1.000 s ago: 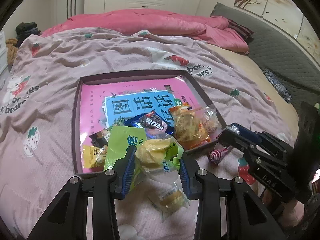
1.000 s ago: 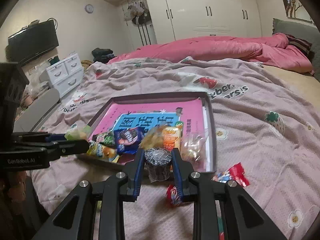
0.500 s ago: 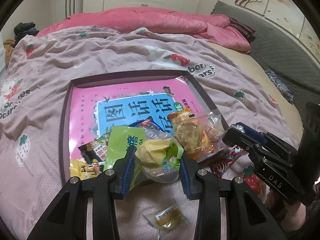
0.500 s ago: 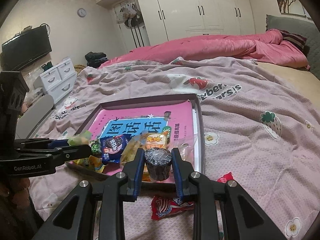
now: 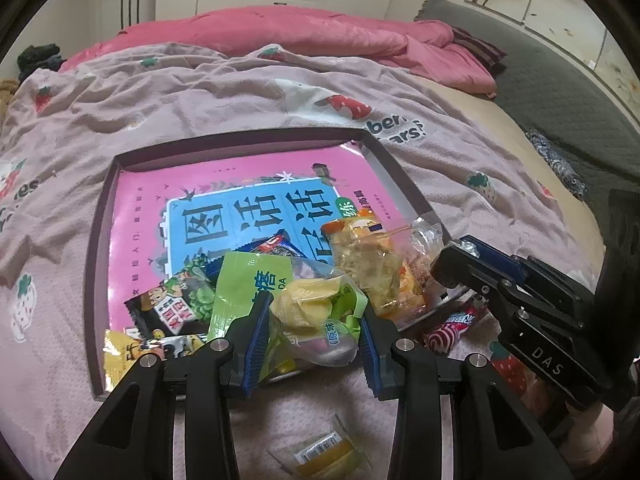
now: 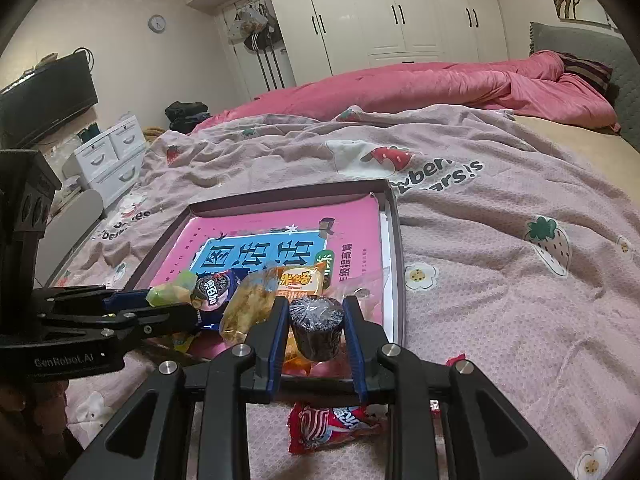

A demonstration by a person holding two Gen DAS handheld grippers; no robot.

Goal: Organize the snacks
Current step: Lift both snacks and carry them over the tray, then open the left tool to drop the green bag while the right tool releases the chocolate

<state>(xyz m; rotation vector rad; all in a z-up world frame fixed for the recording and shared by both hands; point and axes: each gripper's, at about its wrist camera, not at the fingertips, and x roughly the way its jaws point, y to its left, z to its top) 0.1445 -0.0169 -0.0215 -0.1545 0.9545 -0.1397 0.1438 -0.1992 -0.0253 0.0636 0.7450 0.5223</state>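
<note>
A dark shallow tray lined with a pink book lies on the bed, with several snack packets piled at its near edge. My left gripper is shut on a clear packet with a yellow pastry, held over the tray's near edge. My right gripper is shut on a dark foil-wrapped round cake above the tray's near right corner. The right gripper also shows in the left wrist view, and the left one in the right wrist view.
A red-and-white candy packet lies on the blanket below my right gripper, and shows in the left wrist view. A small clear packet with a yellow snack lies on the blanket below my left gripper. A pink duvet is bunched at the bed's far side.
Both grippers have moved forward over the tray's near edge, each carrying its snack. The small clear packet and the red candy packet have dropped behind on the blanket.
</note>
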